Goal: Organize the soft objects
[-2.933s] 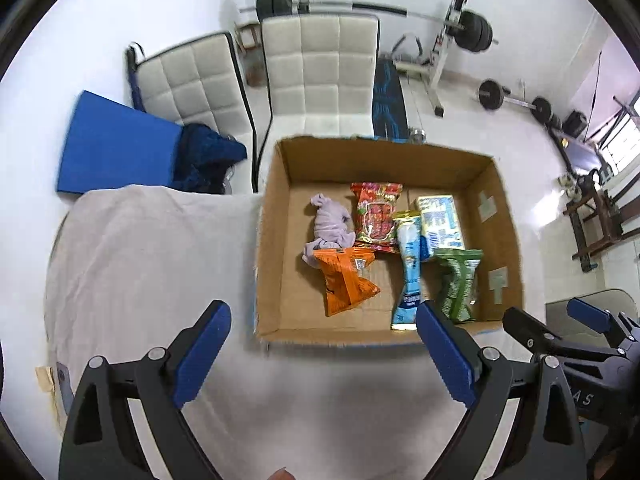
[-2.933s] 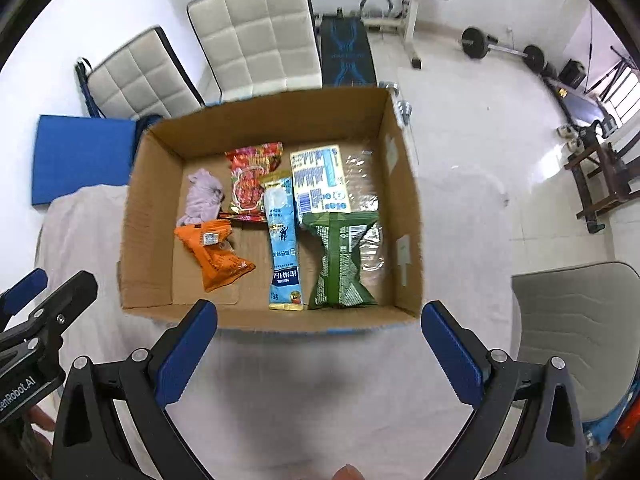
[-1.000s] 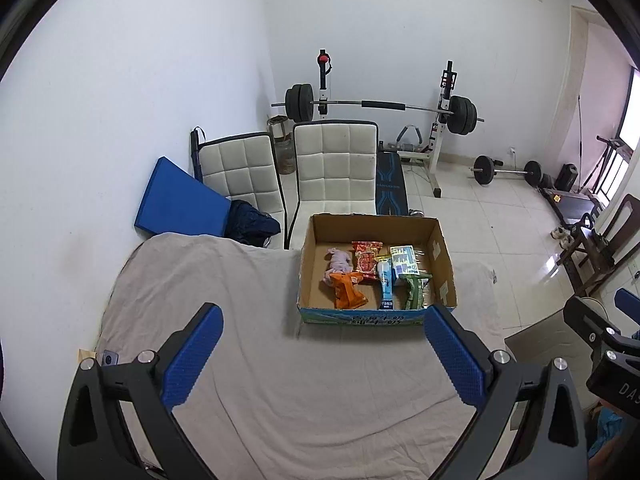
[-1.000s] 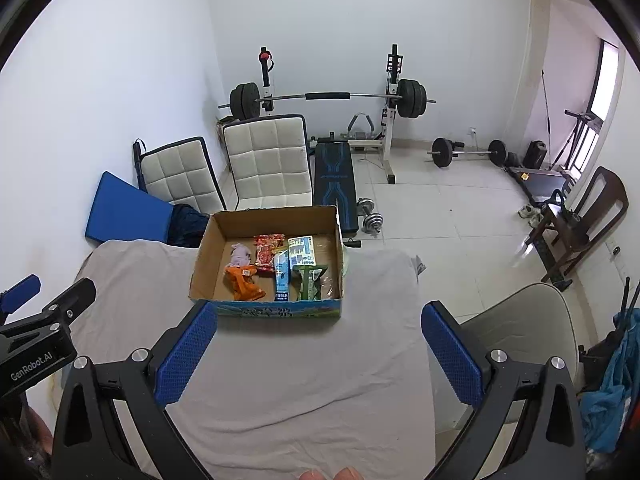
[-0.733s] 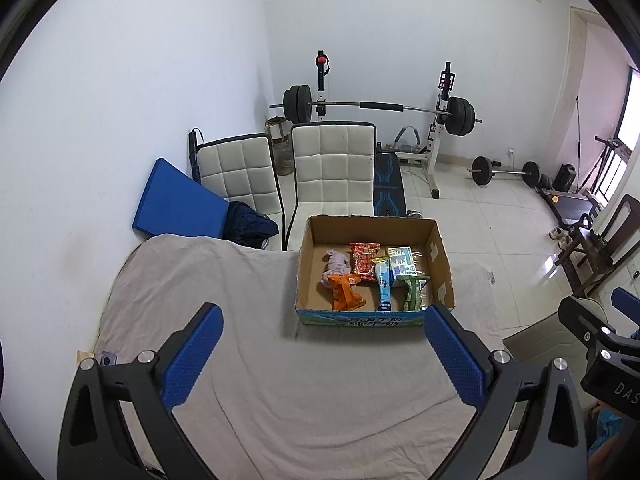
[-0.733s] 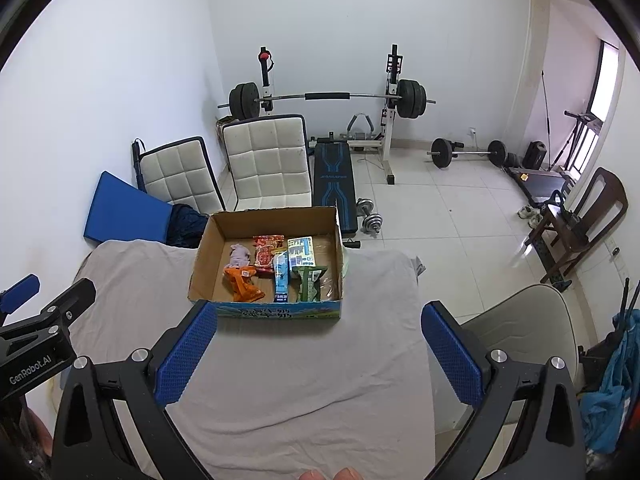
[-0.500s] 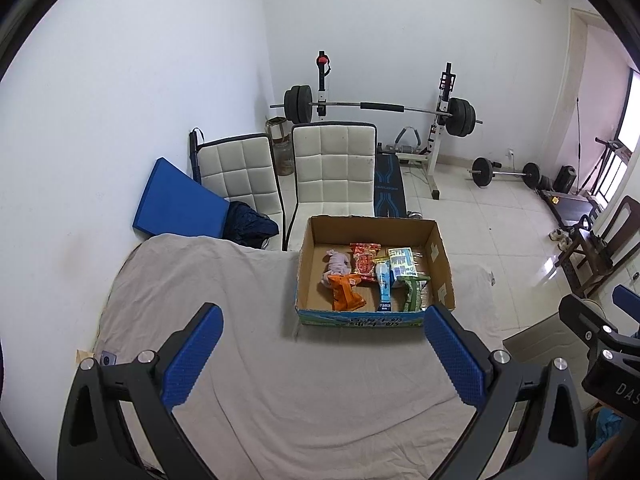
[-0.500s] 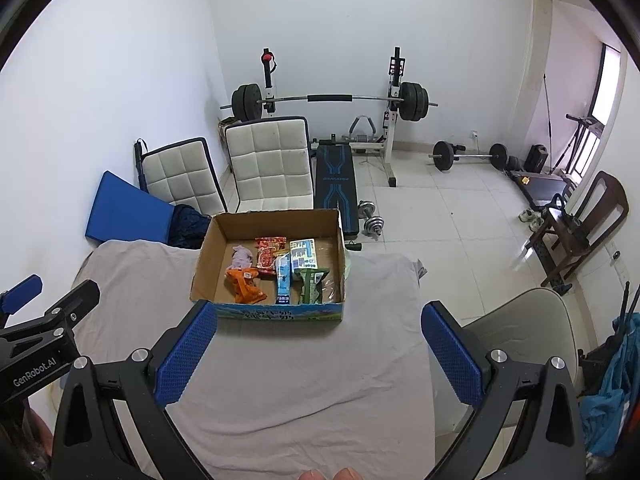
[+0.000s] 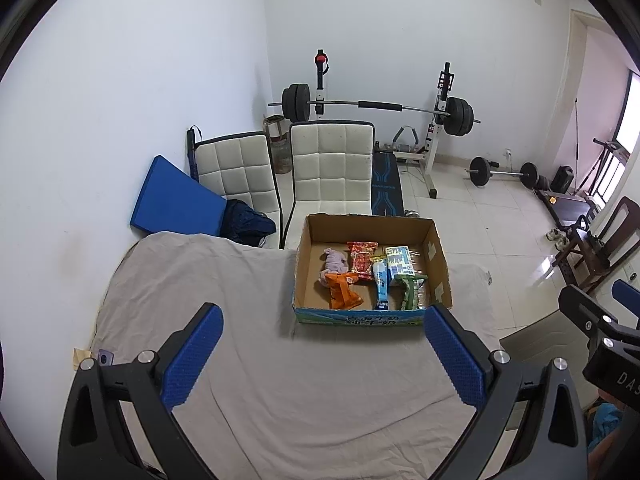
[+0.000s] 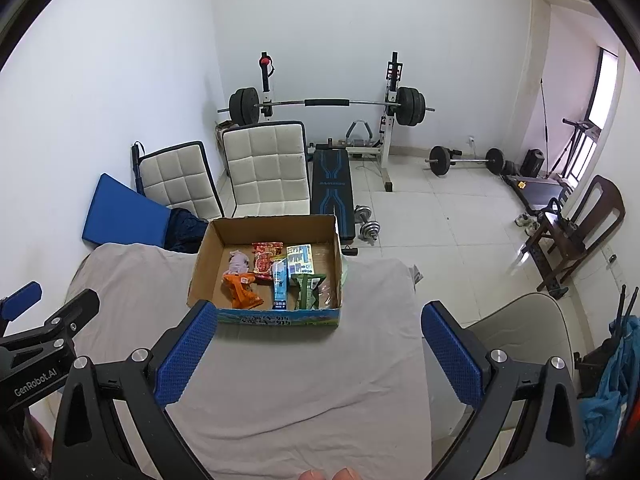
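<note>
Cardboard box (image 9: 370,318) sits mid-table on the cloth (image 9: 280,380), holding the packets (image 9: 362,266) and a soft toy (image 9: 332,264). We hold the left gripper (image 9: 320,354) and right gripper (image 10: 316,354) wide apart, empty, well back; we judge sorting complete, so keep clear.

Ahead of me a grey cloth (image 9: 280,380) covers the bench, wrinkled in places. Past its far edge stand two white quilted chairs (image 9: 331,168) side by side, and a blue mat (image 9: 176,202) leans against the left wall with a dark blue bundle of fabric (image 9: 250,226) beside it. Behind the chairs I see a barbell on a rack (image 10: 326,104) against the back wall, with a dark padded gym bench (image 10: 332,190) under it and two small dumbbells (image 10: 366,220) on the tiled floor. A second barbell (image 10: 466,158) lies farther right, near a wooden chair (image 10: 580,228). A grey chair (image 10: 516,340) stands just beside the bench on my right.
</note>
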A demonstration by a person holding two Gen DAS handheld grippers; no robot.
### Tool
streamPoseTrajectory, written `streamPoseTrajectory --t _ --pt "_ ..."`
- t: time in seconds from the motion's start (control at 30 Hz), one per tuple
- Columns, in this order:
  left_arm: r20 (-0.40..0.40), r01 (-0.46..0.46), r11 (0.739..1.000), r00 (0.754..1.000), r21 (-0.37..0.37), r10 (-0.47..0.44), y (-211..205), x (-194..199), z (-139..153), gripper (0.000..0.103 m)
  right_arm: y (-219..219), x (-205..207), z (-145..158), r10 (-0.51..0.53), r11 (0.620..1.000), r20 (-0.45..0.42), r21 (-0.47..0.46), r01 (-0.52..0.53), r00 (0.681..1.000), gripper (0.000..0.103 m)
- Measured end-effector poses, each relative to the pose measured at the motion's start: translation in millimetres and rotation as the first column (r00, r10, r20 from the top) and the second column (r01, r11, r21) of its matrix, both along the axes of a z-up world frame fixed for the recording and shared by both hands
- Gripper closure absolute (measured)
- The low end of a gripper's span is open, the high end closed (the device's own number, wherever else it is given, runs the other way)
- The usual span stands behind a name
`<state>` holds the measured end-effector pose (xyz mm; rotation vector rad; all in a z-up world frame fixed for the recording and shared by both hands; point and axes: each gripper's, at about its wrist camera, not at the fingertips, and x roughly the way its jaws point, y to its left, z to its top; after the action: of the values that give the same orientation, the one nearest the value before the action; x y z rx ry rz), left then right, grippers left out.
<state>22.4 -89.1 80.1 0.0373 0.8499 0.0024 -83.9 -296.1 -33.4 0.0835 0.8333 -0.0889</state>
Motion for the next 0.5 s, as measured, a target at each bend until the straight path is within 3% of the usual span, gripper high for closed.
streamPoseTrajectory --t 0.5 --pt "-0.008 0.007 1.000 1.000 0.006 -0.007 -4.6 0.4 -1.5 0.000 0.4 -0.5 -3.1 -0.003 1.000 -0.010 0.000 0.003 1.000 0.000"
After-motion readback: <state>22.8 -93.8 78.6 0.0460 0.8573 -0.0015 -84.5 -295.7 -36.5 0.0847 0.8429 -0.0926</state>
